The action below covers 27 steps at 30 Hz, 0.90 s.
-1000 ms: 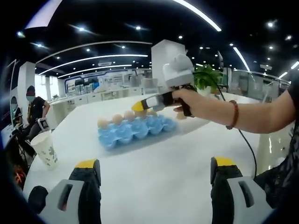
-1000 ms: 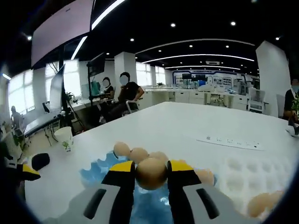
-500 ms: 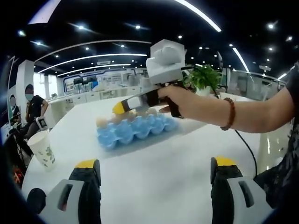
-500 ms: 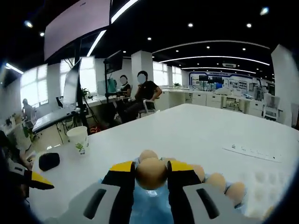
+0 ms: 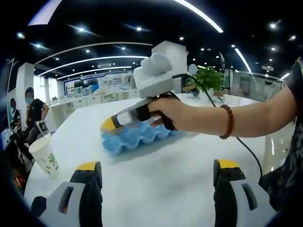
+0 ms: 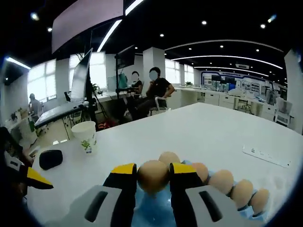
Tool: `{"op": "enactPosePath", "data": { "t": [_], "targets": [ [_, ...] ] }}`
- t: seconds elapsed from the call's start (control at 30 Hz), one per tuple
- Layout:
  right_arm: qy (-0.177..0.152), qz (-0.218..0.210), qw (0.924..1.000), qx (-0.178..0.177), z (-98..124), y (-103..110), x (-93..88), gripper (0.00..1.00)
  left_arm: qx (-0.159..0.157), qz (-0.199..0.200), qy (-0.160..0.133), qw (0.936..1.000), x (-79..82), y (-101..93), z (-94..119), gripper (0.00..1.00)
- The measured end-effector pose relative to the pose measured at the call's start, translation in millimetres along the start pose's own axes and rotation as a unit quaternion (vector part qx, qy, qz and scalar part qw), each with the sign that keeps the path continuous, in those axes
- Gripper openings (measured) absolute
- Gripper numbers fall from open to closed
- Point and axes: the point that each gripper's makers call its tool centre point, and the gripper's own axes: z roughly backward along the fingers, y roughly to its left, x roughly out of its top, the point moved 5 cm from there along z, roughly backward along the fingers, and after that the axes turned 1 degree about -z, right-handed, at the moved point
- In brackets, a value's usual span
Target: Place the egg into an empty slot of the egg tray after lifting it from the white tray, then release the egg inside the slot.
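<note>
A white worktop (image 5: 156,175) in an open office carries the blue egg tray (image 5: 137,137). In the left gripper view, the hand (image 5: 163,111) and right tongs (image 5: 110,124) cover the tray's far slots; the egg is hidden there. The left tongs (image 5: 158,182) stand wide, holding nothing. In the right gripper view, the right tongs (image 6: 154,176) clamp the egg (image 6: 153,174) between yellow tips above the tray (image 6: 156,205), with a row of eggs (image 6: 232,189) just beside it. A paper cup (image 6: 85,136) stands apart.

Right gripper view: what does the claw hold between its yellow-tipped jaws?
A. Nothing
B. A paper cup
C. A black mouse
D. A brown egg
D. The right claw is shut on a brown egg, above the blue egg tray; the paper cup stands apart on the table.
</note>
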Motion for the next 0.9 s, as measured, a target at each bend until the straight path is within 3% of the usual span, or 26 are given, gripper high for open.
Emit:
{"op": "enactPosePath", "data": {
  "t": [0.5, 0.9],
  "targets": [
    [0.032, 0.009, 0.9994, 0.005, -28.9, -5.4, -14.5, 0.28, 0.003, 0.007, 0.005, 1.0000, -3.8, 6.9, -4.6, 1.00],
    [0.014, 0.031, 0.9994, -0.002, -18.0, -1.1, -18.4, 0.30, -0.004, 0.006, 0.002, 1.0000, -1.8, 4.9, -9.9, 1.00]
  ]
}}
